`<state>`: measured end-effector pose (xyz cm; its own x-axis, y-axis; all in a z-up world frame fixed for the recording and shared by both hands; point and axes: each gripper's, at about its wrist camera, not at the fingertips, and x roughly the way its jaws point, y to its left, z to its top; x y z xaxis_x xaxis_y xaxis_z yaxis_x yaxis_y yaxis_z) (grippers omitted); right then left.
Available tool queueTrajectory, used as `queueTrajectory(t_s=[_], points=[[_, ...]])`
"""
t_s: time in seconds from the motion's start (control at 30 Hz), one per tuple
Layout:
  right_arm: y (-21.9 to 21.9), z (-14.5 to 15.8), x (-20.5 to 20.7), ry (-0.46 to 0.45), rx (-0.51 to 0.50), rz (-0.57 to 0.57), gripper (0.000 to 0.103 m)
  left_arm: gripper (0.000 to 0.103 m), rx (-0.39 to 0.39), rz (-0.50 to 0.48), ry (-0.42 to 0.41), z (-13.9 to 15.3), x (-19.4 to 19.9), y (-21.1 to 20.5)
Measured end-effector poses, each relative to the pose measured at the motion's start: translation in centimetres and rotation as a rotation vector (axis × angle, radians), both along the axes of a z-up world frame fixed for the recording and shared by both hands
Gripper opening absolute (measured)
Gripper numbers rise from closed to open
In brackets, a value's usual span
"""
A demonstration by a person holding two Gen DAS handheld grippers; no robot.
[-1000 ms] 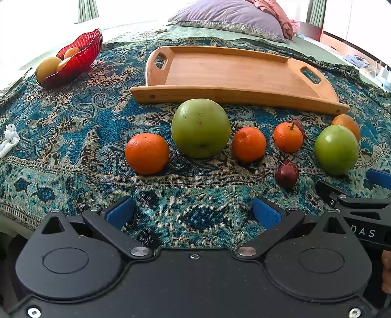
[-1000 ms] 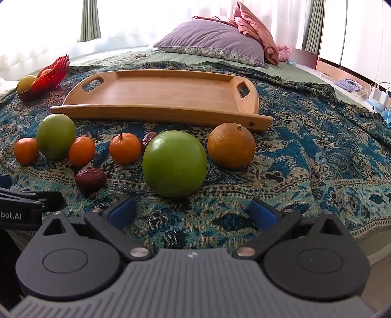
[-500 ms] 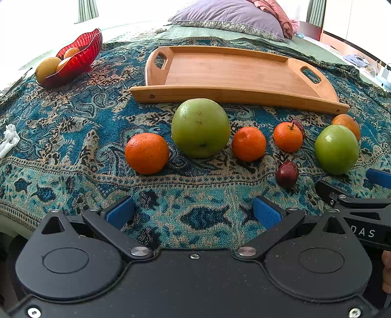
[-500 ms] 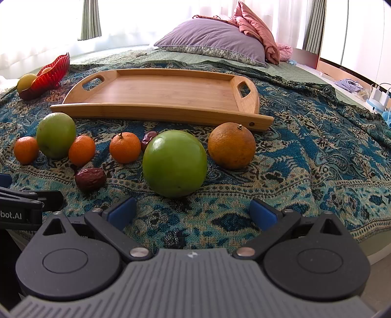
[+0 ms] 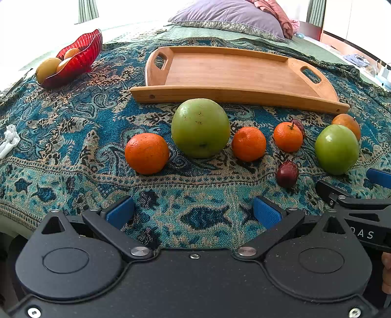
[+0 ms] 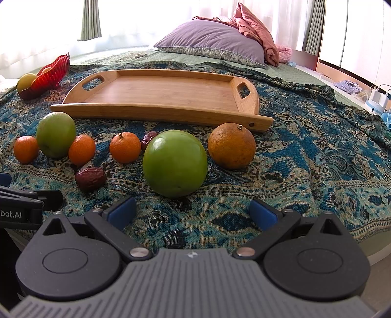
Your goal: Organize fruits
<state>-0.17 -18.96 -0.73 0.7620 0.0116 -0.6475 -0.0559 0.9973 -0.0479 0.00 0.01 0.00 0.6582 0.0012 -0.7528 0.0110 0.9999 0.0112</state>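
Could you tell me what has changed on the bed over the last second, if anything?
Almost nothing. The right gripper has crept slightly toward the nearest green apple, which looms a little larger in its view. The left gripper has held its place. Both stay open and empty; the wooden tray remains bare, and every fruit lies where it did.

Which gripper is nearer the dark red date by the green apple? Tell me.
Roughly equal. The date lies between them: ahead-right of the left gripper, ahead-left of the right gripper. Both open, neither touching.

Bright daylight from overexposed window (image 6: 44, 22) behind; soft shadows; sharp focus; fisheye bending at edges.
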Motion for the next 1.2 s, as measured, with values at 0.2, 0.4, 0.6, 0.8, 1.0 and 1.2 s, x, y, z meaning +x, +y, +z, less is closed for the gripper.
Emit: queueTrajectory(t_s=[0.2, 0.4, 0.6, 0.8, 1.0, 1.2], points=[[0.02, 0.0, -0.07, -0.003, -0.001, -0.001, 0.103, 0.103, 0.0, 0.0, 0.0, 0.0, 0.0, 0.0], [0.02, 0.01, -0.11, -0.005, -0.003, -0.001, 0.103, 0.103, 0.001, 0.0, -0.001, 0.0, 0.0, 0.0], [0.03, 0.01, -0.14, -0.006, -0.003, -0.001, 0.103, 0.103, 0.001, 0.0, -0.001, 0.0, 0.0, 0.0], [0.01, 0.04, -0.24, -0.009, -0.005, -0.002, 0.103, 0.103, 0.001, 0.0, -0.001, 0.0, 0.0, 0.0], [0.01, 0.03, -0.24, -0.009, -0.006, -0.002, 0.103, 0.103, 0.002, 0.0, -0.001, 0.0, 0.0, 0.0], [0.01, 0.05, -0.24, -0.01, -0.006, -0.002, 0.103, 0.103, 0.002, 0.0, -0.003, 0.0, -0.01, -0.01]])
